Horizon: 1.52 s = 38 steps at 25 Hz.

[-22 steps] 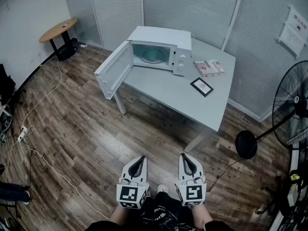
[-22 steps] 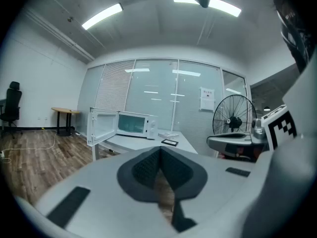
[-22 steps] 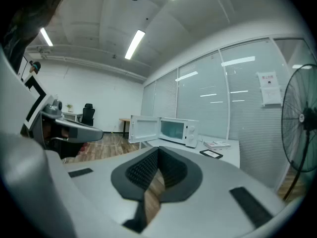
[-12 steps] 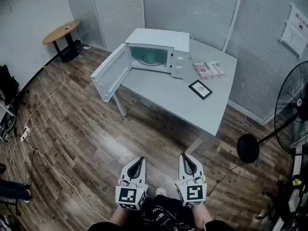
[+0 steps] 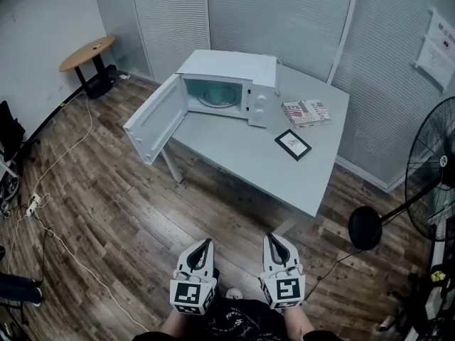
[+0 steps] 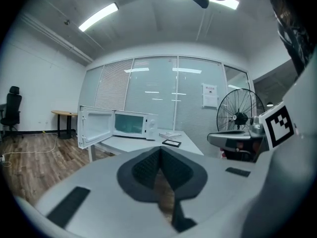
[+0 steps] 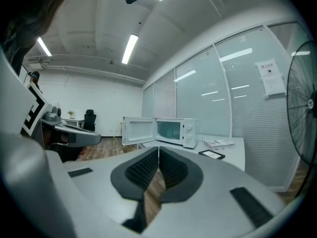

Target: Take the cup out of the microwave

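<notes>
A white microwave (image 5: 229,79) stands on the far left corner of a grey table (image 5: 263,158), its door (image 5: 151,119) swung wide open to the left. Inside I see a pale green cavity with a round shape (image 5: 219,94); I cannot make out a cup from here. Both grippers hang low before the person, well short of the table. The left gripper (image 5: 205,244) and right gripper (image 5: 271,237) are shut with nothing between the pads. The microwave also shows far ahead in the left gripper view (image 6: 131,124) and the right gripper view (image 7: 171,131).
On the table lie a printed booklet (image 5: 306,112) and a black-framed card (image 5: 293,144). A standing fan (image 5: 430,183) is at the right, a round wooden side table (image 5: 87,52) at the far left. Cables (image 5: 43,204) trail over the wooden floor. Glass partitions stand behind the table.
The head view has shifted slightly, so the microwave's open door sits lower and further left. Both grippers stay shut, side by side, a touch lower in the picture.
</notes>
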{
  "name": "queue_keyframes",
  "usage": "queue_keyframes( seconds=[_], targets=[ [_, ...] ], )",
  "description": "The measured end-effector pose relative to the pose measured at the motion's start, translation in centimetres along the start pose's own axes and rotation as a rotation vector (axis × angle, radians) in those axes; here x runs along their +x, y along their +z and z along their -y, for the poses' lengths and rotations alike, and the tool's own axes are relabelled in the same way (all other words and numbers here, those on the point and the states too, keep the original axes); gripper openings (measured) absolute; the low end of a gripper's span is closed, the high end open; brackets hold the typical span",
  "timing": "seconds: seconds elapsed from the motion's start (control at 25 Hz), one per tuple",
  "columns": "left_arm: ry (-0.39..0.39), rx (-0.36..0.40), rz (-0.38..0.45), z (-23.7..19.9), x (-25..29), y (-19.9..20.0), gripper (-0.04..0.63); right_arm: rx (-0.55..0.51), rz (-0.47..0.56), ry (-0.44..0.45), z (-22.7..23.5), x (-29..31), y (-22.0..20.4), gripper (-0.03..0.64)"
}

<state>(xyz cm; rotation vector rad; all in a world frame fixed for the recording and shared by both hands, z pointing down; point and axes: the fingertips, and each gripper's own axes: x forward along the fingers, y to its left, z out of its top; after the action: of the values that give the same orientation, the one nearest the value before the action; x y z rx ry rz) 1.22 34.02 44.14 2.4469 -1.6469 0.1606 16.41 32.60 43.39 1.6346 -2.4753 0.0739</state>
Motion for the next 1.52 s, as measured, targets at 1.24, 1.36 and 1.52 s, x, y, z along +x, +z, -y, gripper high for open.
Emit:
queue_keyframes(
  seconds=[1.24,1.36,1.52],
  targets=[
    [-0.122,0.036,0.014,-19.9,19.7,4.8,0.006,-0.029,-0.079,-0.157,-0.5,24.1,2.1,0.006],
    [-0.117,0.039,0.013,-20.4,20.7,4.9,0.006,-0.027,-0.088,-0.167,0.7,25.5,2.0,0.006],
    [-0.093,0.039,0.008,-21.2,22.7,5.1,0.006,0.001,-0.082,-0.173,3.0,28.1,2.0,0.006]
  ],
)
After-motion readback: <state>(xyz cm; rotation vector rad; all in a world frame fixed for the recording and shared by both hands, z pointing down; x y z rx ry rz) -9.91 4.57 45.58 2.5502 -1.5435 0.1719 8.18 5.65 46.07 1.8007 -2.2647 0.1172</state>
